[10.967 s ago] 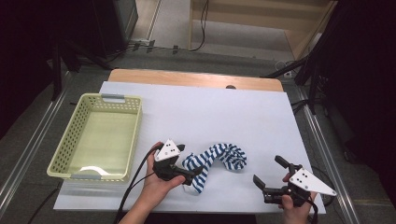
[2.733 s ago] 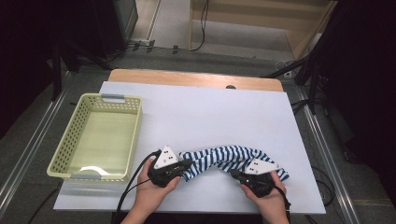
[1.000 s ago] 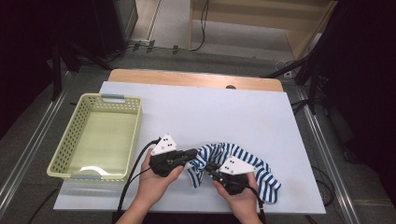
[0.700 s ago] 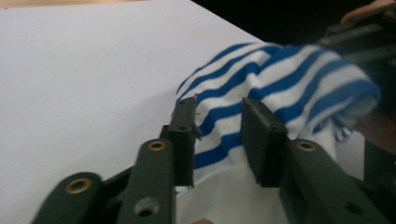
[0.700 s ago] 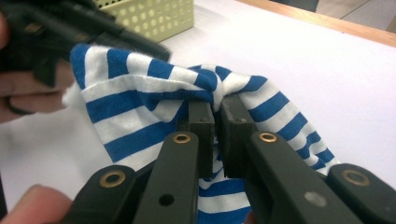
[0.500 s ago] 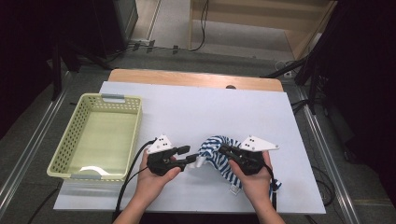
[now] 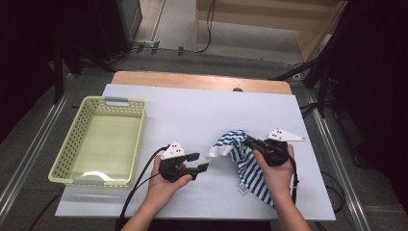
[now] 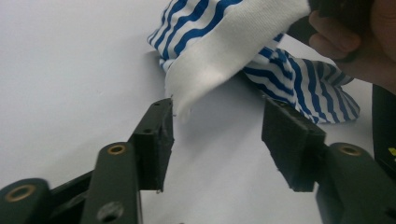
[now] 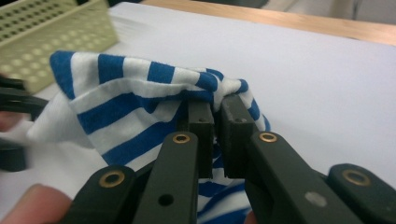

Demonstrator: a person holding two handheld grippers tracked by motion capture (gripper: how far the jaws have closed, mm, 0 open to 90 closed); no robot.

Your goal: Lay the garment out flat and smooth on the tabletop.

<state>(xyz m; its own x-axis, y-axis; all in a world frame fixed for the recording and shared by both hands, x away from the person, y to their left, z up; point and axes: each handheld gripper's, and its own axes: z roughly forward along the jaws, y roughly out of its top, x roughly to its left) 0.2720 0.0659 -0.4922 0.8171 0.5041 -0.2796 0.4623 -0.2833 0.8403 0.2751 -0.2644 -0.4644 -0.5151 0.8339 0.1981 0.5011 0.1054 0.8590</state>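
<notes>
Half a second back your left gripper [image 7: 196,162] sat right against the striped cloth [image 7: 245,166]; now its jaws have just been opening and stand apart with nothing between them, the cloth's white edge hanging just past one black pad [image 8: 158,140]. Since then your right gripper [image 7: 251,142] has also carried its end of the cloth toward the table's right edge and lifted it a little. Its jaws are clamped together on a bunched fold of the blue-and-white fabric, as the right gripper view shows. From there the cloth drapes down to the white table [image 7: 202,110] and trails under your right hand [image 7: 275,166] toward the near edge, right of the middle. Your left hand [image 7: 166,180] rests low near the near edge, between the cloth and the yellow basket [image 7: 72,159] by the left edge.
</notes>
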